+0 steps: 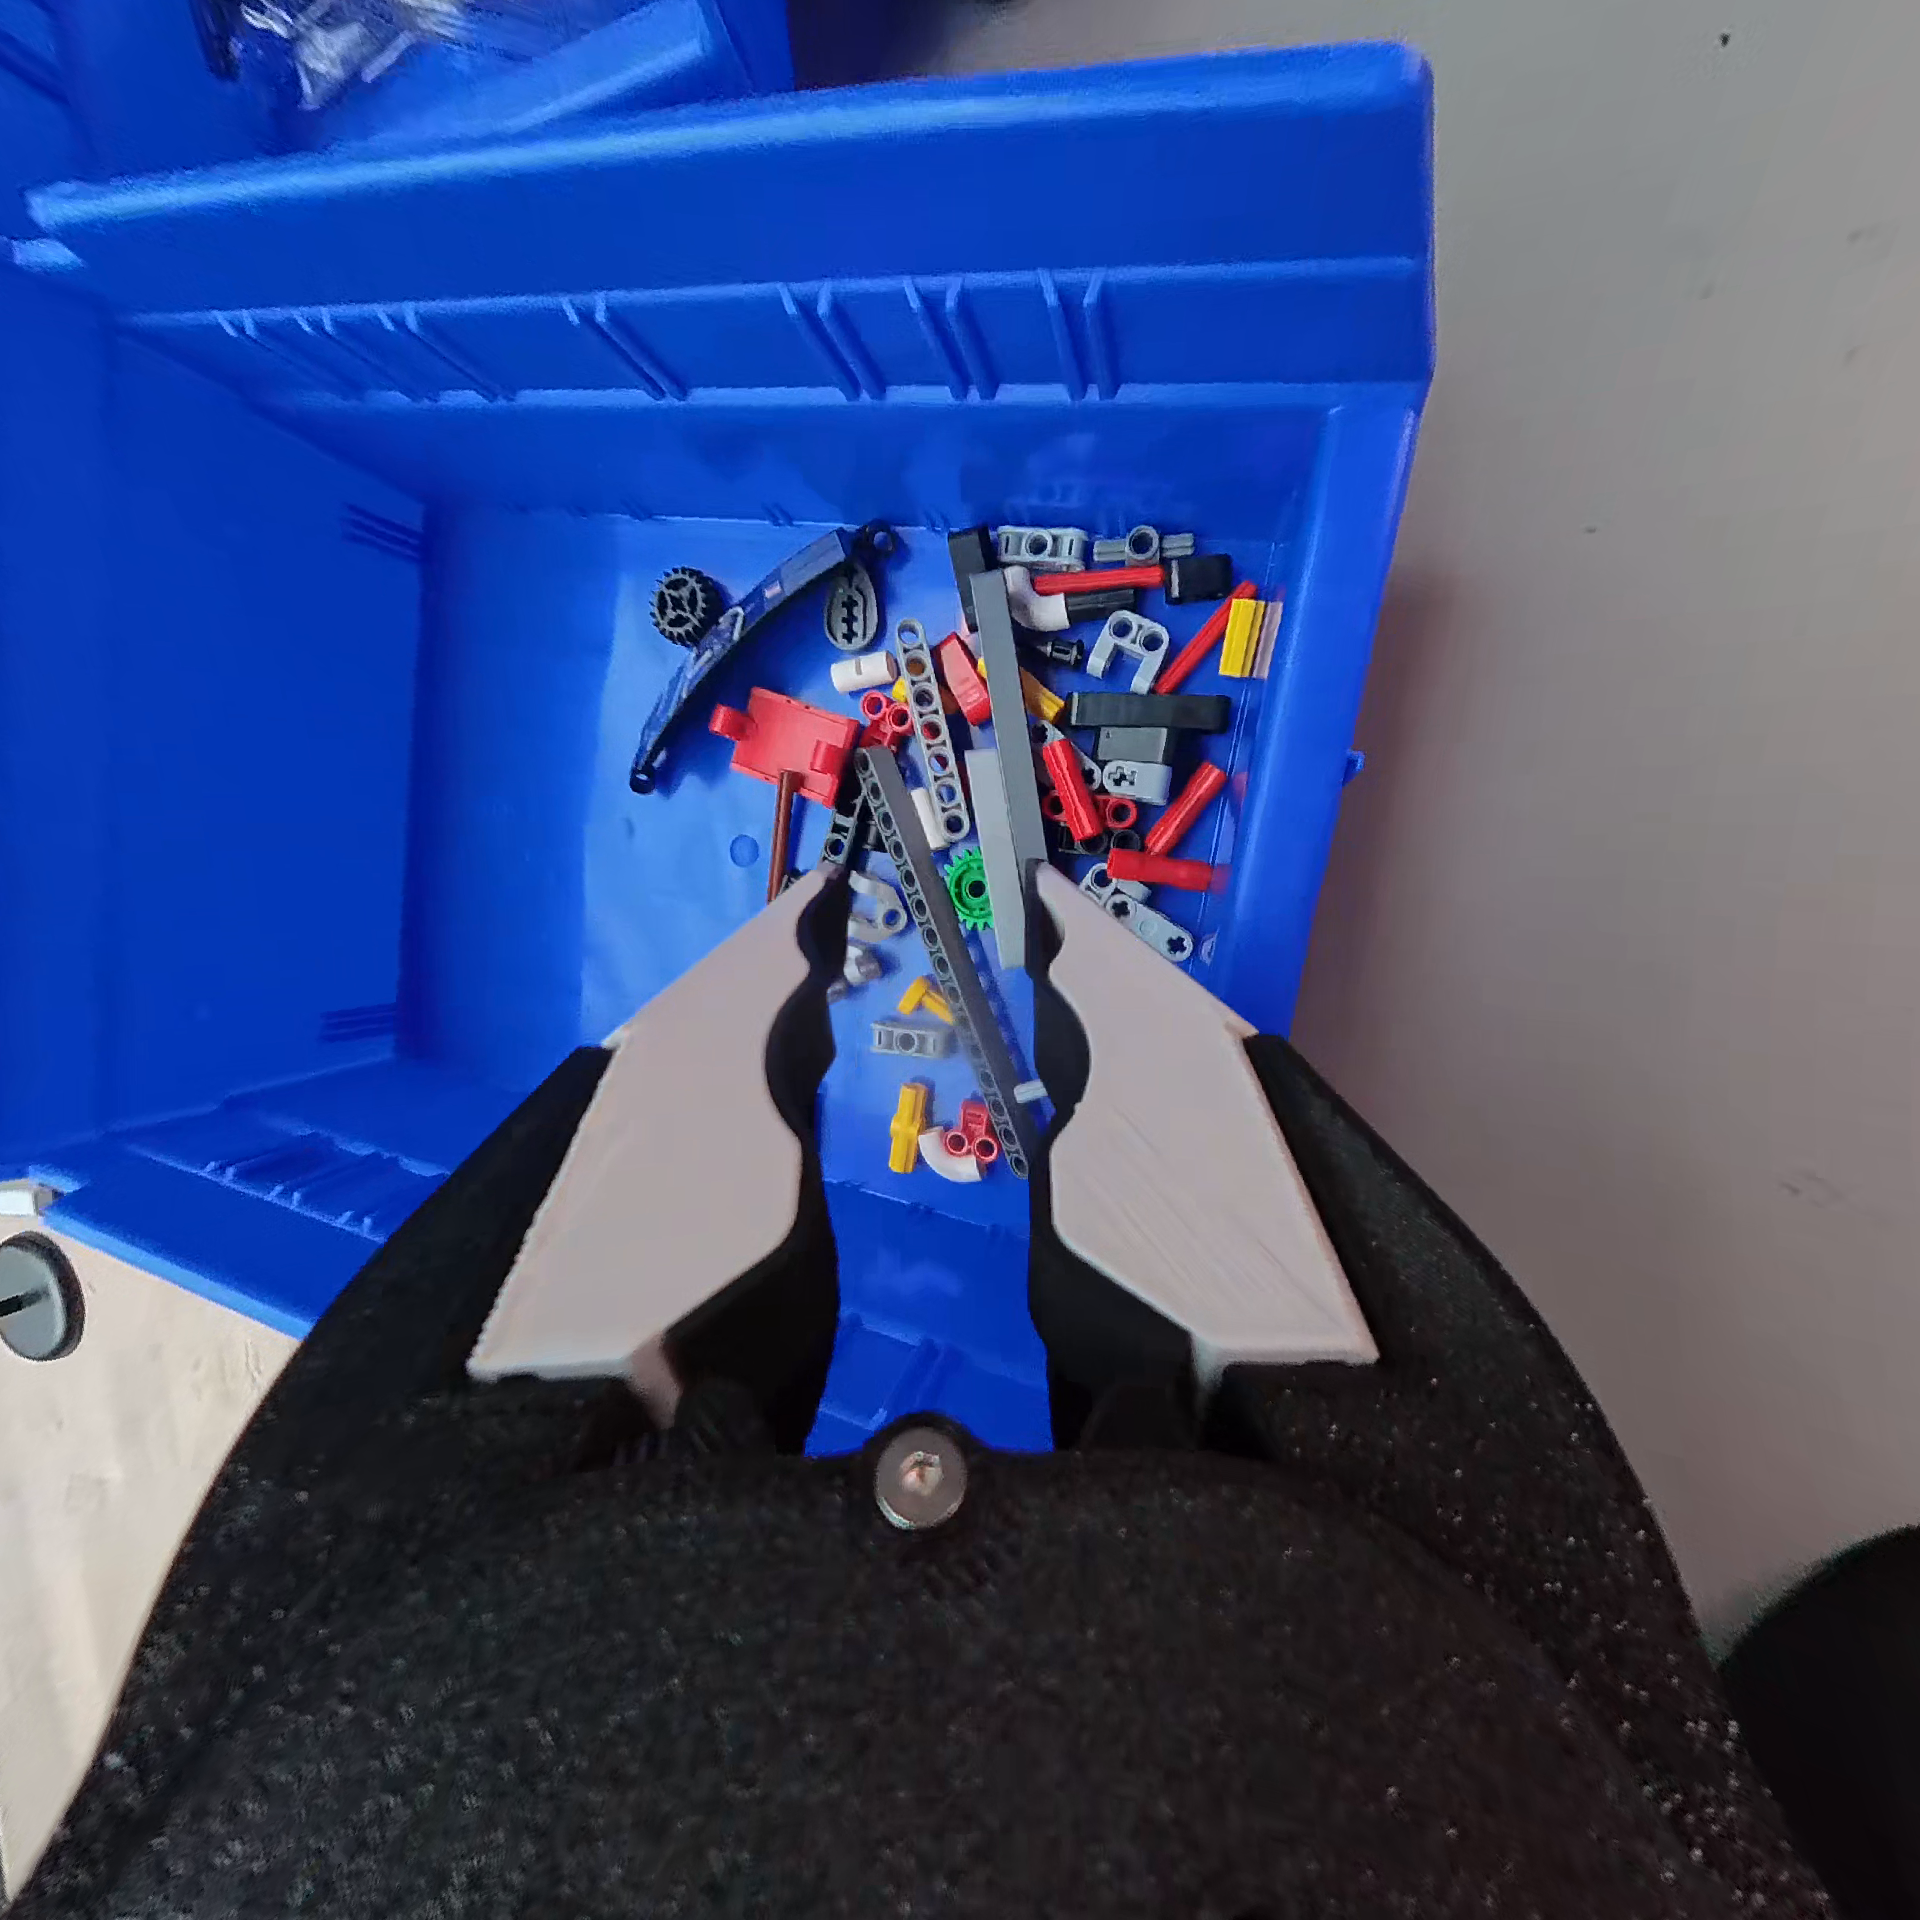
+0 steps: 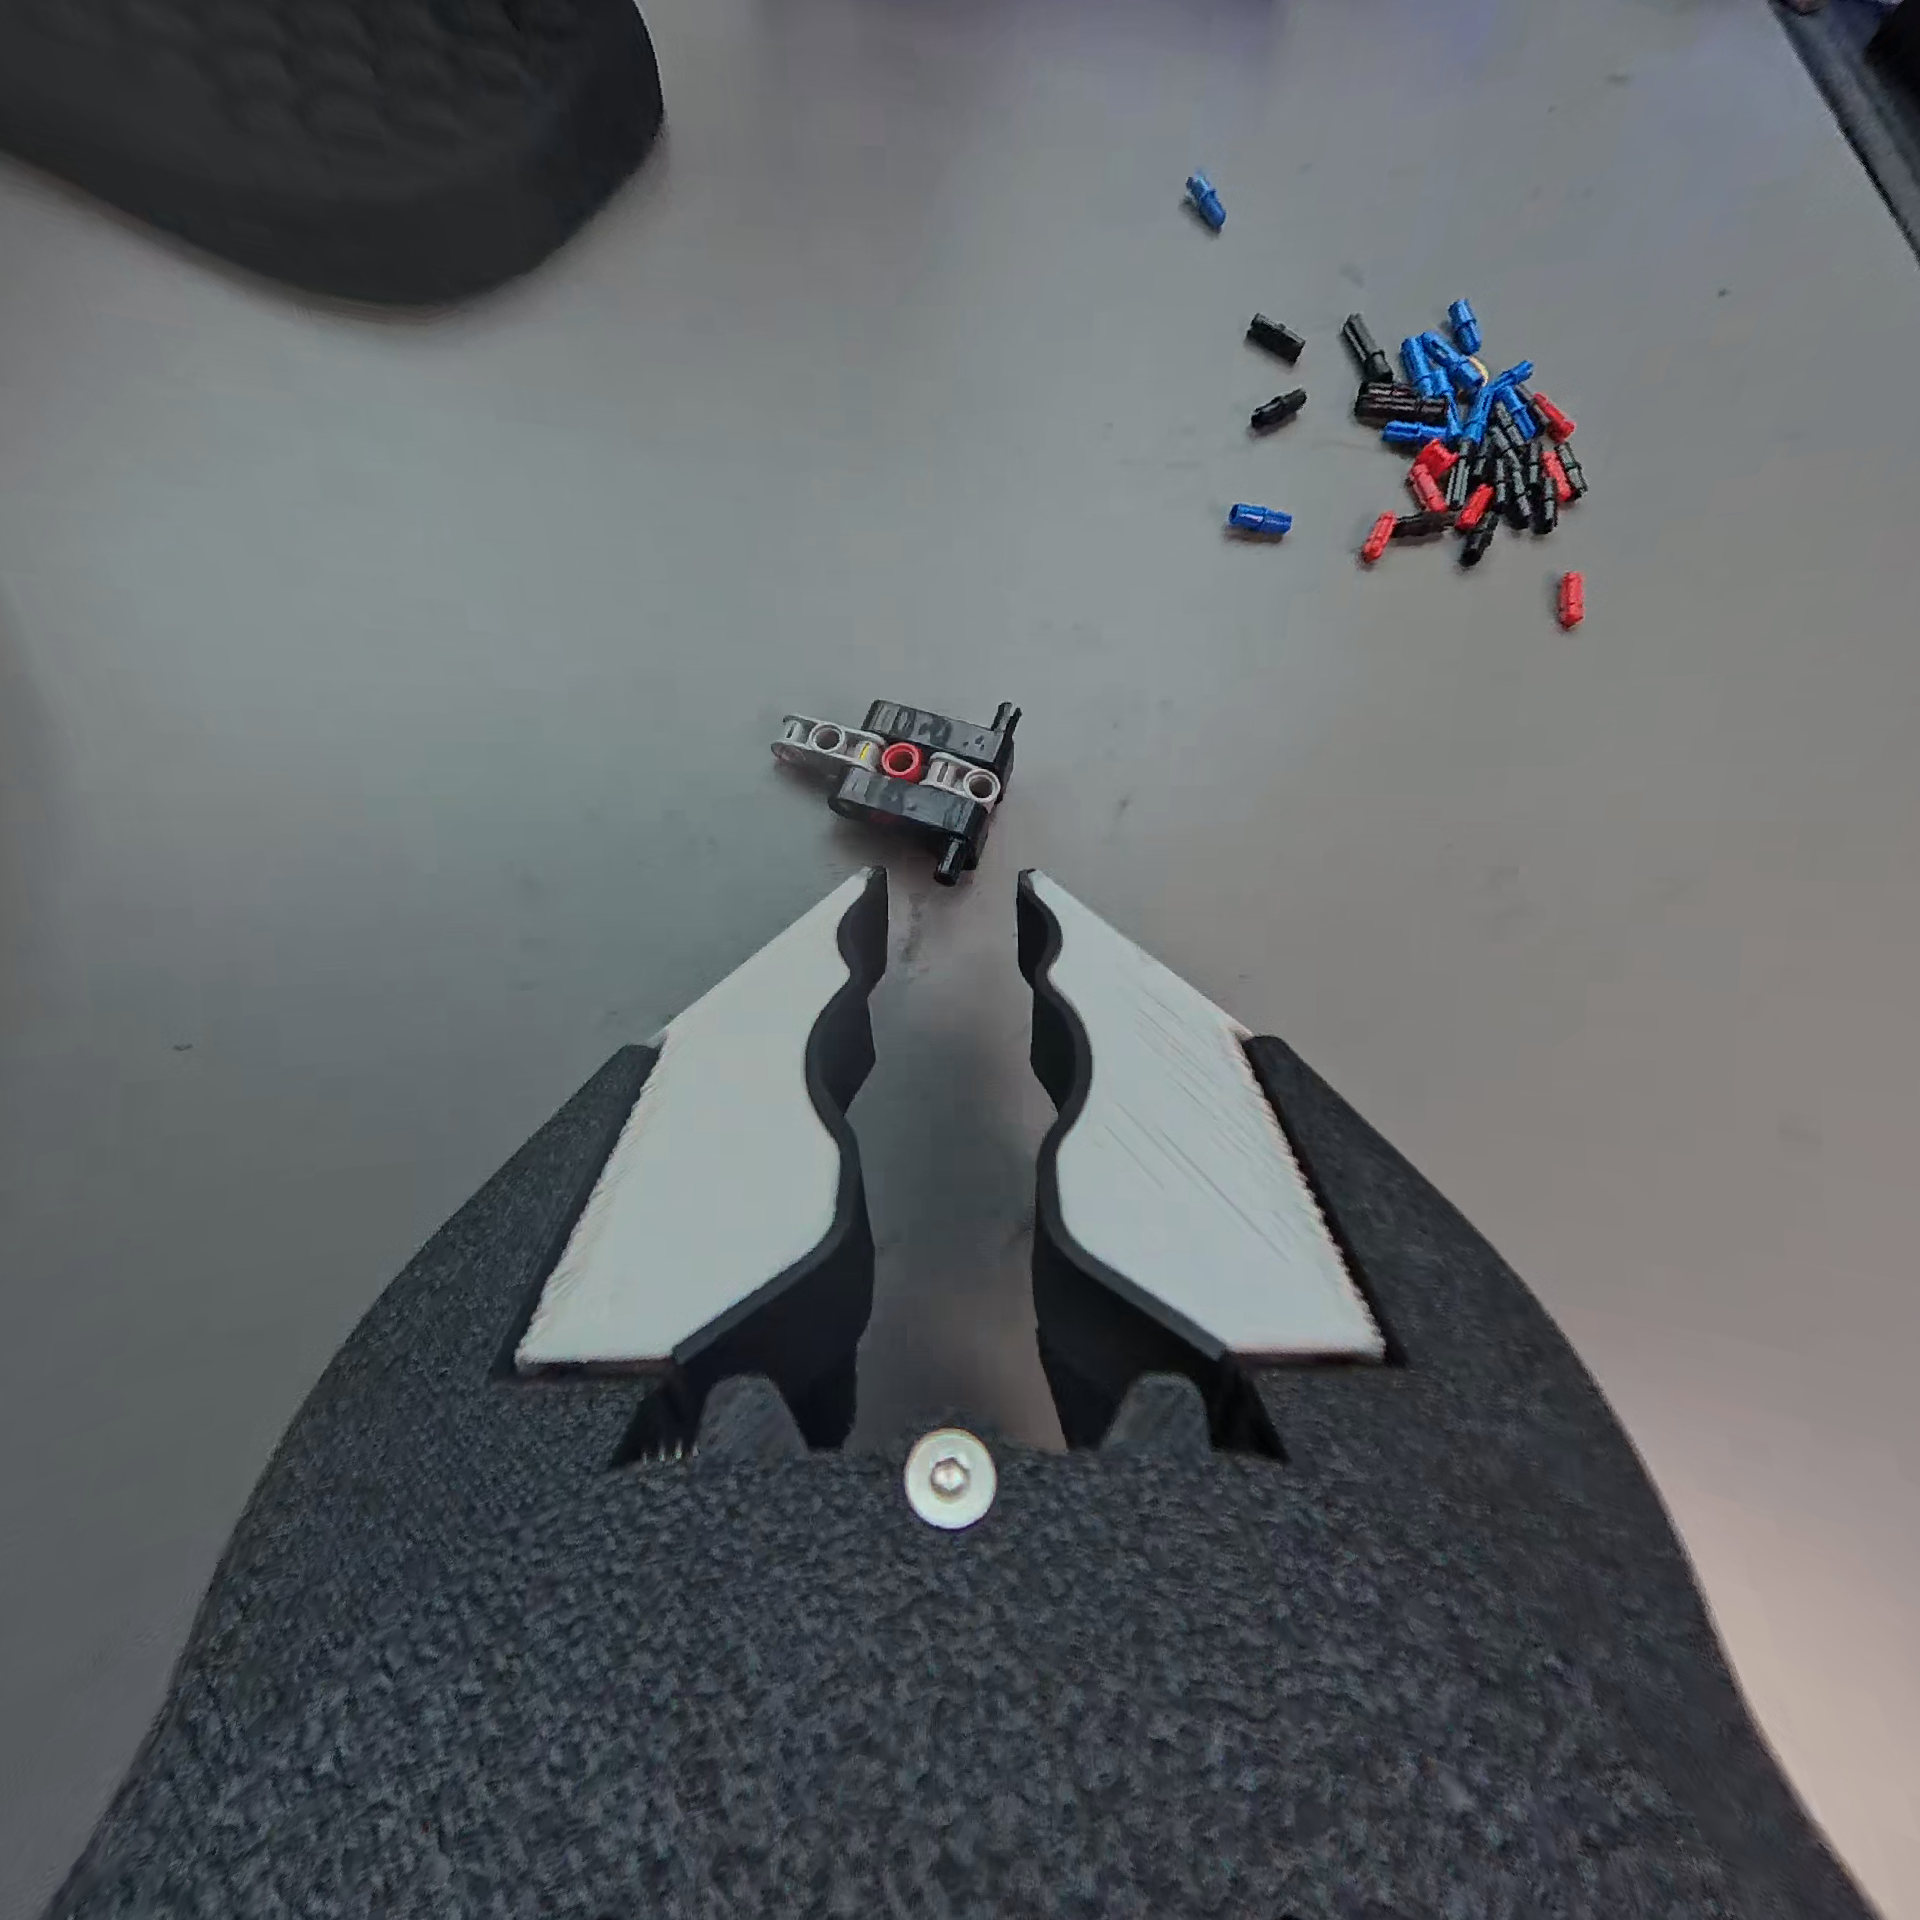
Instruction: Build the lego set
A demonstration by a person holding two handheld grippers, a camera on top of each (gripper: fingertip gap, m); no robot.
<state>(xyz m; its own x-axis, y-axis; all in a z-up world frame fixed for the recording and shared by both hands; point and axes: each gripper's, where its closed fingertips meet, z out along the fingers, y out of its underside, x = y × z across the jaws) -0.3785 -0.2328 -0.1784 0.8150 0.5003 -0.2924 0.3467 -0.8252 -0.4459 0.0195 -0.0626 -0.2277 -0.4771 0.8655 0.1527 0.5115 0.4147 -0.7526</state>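
My right tool is hovering agape behind the black-grey-red lego assembly lying crosswise; my left tool is gaping over the blue bin.

This looks like a workbench in a workshop or lab set up for assembly work. At 12 o'clock in the left wrist view stands a blue moulded plastic parts bin holding loose mixed plastic building pieces. In the right wrist view, a smooth grey tabletop carries a sorted heap of small blue, black and red connector pins at 1 o'clock.
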